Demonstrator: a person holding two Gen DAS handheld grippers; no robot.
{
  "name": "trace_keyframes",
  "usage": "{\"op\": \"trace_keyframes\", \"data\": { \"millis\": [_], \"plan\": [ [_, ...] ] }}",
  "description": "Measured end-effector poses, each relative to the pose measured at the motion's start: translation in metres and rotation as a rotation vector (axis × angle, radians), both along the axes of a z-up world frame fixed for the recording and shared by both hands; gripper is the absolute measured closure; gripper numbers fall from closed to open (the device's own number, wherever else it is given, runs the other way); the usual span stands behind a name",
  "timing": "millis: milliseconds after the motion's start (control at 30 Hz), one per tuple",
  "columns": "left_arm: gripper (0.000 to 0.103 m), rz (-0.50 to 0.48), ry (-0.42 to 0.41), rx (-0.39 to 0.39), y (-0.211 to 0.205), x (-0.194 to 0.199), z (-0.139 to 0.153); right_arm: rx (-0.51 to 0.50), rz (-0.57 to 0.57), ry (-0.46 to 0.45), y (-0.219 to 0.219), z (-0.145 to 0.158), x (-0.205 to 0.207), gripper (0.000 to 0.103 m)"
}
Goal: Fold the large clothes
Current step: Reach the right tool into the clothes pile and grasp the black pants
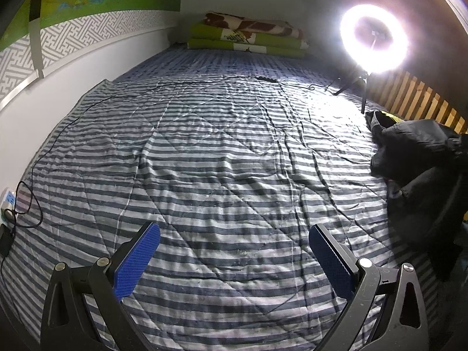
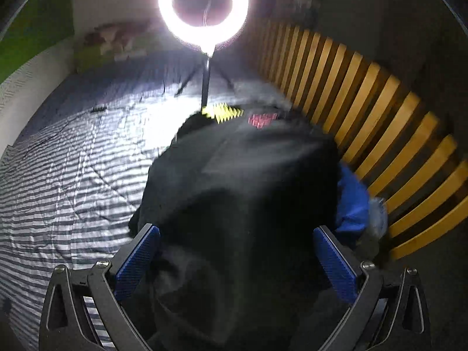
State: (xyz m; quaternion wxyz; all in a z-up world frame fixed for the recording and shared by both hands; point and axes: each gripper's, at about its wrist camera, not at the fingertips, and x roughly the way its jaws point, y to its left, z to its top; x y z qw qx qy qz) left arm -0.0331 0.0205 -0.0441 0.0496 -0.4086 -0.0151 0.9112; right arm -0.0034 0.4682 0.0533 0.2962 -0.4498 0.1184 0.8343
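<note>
Your right hand-held gripper (image 2: 237, 251) gapes wide over the black jacket (image 2: 242, 181) beside the slatted rail (image 2: 380, 134); pinch one edge only; left hand-held gripper (image 1: 234, 251) wide, empty.

Striped quilt-covered bed (image 1: 222, 158) — black garment (image 1: 421, 158), ring light (image 1: 373, 39), folded blankets (image 1: 248, 36)

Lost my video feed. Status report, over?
Left gripper open over striped quilt. Right gripper open, astride crumpled black garment, unfolded. Ring light tripod stands just beyond.
</note>
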Motion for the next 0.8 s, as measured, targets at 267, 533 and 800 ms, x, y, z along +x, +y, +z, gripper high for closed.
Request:
{"op": "trace_keyframes", "data": {
  "millis": [267,533,800],
  "plan": [
    [0.000,0.013,-0.001,0.005,-0.014,0.000,0.004,-0.057,0.017,-0.027,-0.009,-0.009,-0.006,0.085],
    [0.000,0.023,0.026,0.012,-0.030,0.007,0.015,-0.056,0.066,0.060,-0.042,0.029,-0.001,0.101],
    [0.000,0.092,0.051,0.016,-0.067,0.012,0.025,-0.032,0.322,0.118,-0.158,0.077,-0.043,0.101]
  ]
}}
